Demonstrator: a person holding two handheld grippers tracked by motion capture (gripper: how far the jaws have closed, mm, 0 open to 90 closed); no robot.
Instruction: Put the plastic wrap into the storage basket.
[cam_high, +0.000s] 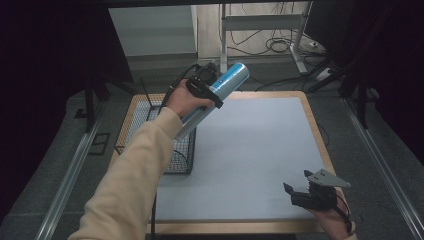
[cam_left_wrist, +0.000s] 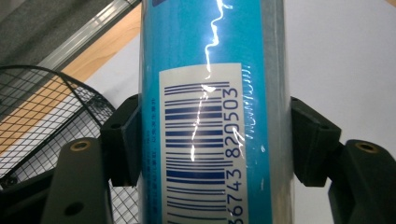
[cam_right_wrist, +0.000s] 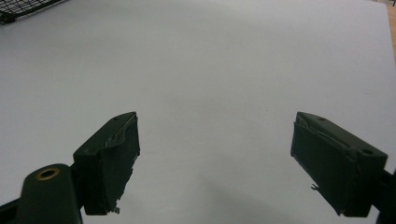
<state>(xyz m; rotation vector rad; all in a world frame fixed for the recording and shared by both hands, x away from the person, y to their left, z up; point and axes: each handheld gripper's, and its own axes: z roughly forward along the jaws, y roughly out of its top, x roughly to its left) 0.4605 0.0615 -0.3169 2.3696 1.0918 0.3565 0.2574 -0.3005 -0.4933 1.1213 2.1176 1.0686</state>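
Observation:
A blue and silver cylindrical can (cam_high: 220, 92) with a barcode label (cam_left_wrist: 201, 144) is held tilted in the air above the table's back left. My left gripper (cam_high: 207, 90) is shut on the can, its two black jaws pressing the can's sides (cam_left_wrist: 212, 140). My right gripper (cam_high: 305, 192) rests low near the front right corner of the white mat (cam_high: 250, 150). Its jaws stand wide apart with nothing between them (cam_right_wrist: 215, 158), over bare mat.
A black wire basket (cam_high: 170, 145) stands at the left edge of the table, partly under my left forearm. The wooden table rim (cam_high: 320, 135) frames the mat. Cables and a metal stand's legs (cam_high: 295, 45) lie on the floor beyond.

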